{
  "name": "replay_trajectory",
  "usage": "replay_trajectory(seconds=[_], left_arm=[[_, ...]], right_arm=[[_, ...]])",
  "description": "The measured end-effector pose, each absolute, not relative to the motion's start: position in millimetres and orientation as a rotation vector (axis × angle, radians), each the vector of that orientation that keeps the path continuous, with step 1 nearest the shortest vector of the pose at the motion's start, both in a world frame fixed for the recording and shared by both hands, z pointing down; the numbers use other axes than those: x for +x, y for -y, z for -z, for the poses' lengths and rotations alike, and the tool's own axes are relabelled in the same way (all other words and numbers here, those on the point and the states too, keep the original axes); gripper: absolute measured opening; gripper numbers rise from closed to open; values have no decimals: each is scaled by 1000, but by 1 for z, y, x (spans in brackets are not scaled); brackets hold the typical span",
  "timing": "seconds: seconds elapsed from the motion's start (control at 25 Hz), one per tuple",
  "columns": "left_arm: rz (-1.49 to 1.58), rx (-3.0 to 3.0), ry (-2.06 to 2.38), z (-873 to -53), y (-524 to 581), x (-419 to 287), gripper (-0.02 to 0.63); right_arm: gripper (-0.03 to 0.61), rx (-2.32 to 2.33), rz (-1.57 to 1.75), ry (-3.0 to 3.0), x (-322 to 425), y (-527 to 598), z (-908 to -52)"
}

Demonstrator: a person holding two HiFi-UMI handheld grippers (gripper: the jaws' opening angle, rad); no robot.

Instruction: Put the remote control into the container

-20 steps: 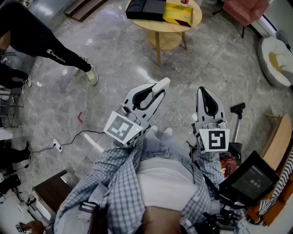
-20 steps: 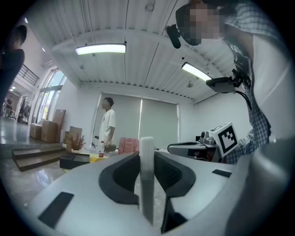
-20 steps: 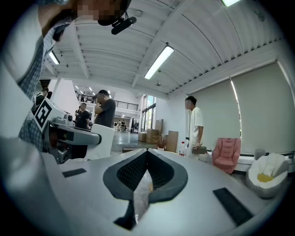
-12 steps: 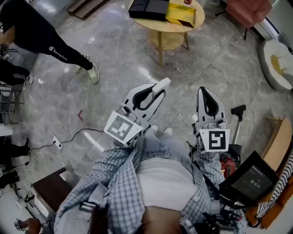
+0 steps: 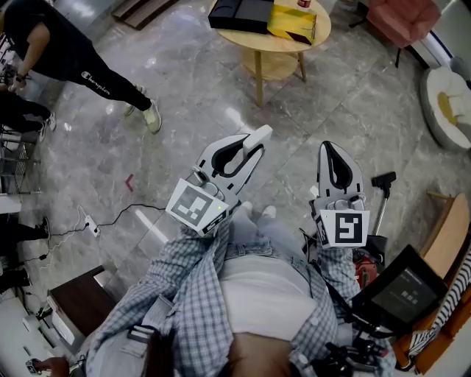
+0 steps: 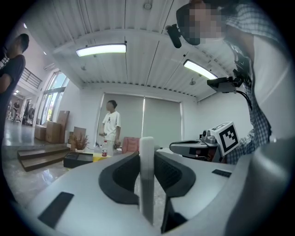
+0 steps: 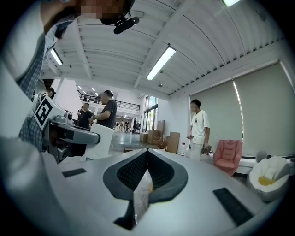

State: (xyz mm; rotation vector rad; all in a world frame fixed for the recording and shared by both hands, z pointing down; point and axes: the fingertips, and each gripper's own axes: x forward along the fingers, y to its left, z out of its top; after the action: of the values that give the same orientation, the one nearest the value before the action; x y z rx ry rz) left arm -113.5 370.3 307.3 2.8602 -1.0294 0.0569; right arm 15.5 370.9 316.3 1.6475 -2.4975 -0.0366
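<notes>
Head view: left gripper (image 5: 252, 144) and right gripper (image 5: 330, 150) side by side over grey floor (image 5: 184, 96).
Remote control (image 6: 146, 177): slim white bar, clamped edge-on in left jaws.
Right gripper: jaws pressed together, empty.
Round table (image 5: 280, 44): 12 o'clock, well apart; carries black box (image 5: 239, 13), yellow box (image 5: 294, 20).
Bystander (image 5: 88, 70): 10 o'clock.

Your head camera looks steeply down onto left gripper (image 5: 257, 138) and right gripper (image 5: 330, 147). Their cameras sit close behind the jaws, level; both share, seemingly, one pink armchair (image 7: 229, 156).
</notes>
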Motion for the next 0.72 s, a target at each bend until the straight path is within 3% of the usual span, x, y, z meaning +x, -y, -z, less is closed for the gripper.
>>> replay_trajectory(seconds=[0.72], left_arm=[[-43,2895,978,-307,-385,-56,95]], right_arm=[[6,1686,61,2447,74,-400,-319]])
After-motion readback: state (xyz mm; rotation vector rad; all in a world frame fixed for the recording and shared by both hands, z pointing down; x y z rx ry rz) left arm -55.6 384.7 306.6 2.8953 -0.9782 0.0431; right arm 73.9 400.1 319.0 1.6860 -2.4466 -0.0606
